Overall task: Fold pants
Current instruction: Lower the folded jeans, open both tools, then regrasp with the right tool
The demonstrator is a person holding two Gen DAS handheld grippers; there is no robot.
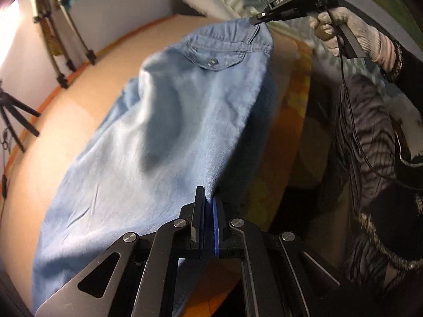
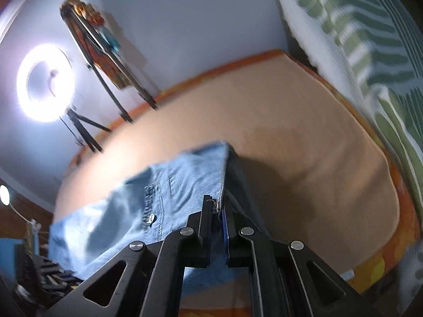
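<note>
Your left gripper [image 1: 208, 198] has its jaws pressed together on the side edge of the pants [image 1: 164, 132], pinching a thin fold of light blue cloth between the black finger and the blue-edged one. Your right gripper [image 2: 218, 206] is likewise clamped tight, jaws pinching the waistband corner of the pants [image 2: 158, 200] right by a seam. In the left wrist view you can see that right gripper [image 1: 257, 19] from the side, tip biting the top corner of the waistband, with your gloved right hand [image 1: 349, 37] wrapped round its handle.

Writing: white letters on the right gripper's body read roughly "DAS"; blurred, so not sure. No label on the pants can be read.

The pants hang stretched between your two grippers, lifted at the near edge and draping down onto the tan bed [image 2: 304, 145]. Long axis runs from the waistband at your right gripper toward your left gripper and past it. A buttoned pocket flap [image 1: 214, 62] faces up near the waist end. The far side of the cloth lies on the bed.

A striped green and white pillow [image 2: 370, 52] sits at the bed's head. A ring light [image 2: 45, 82] and tripods [image 1: 15, 119] stand by the wall.
</note>
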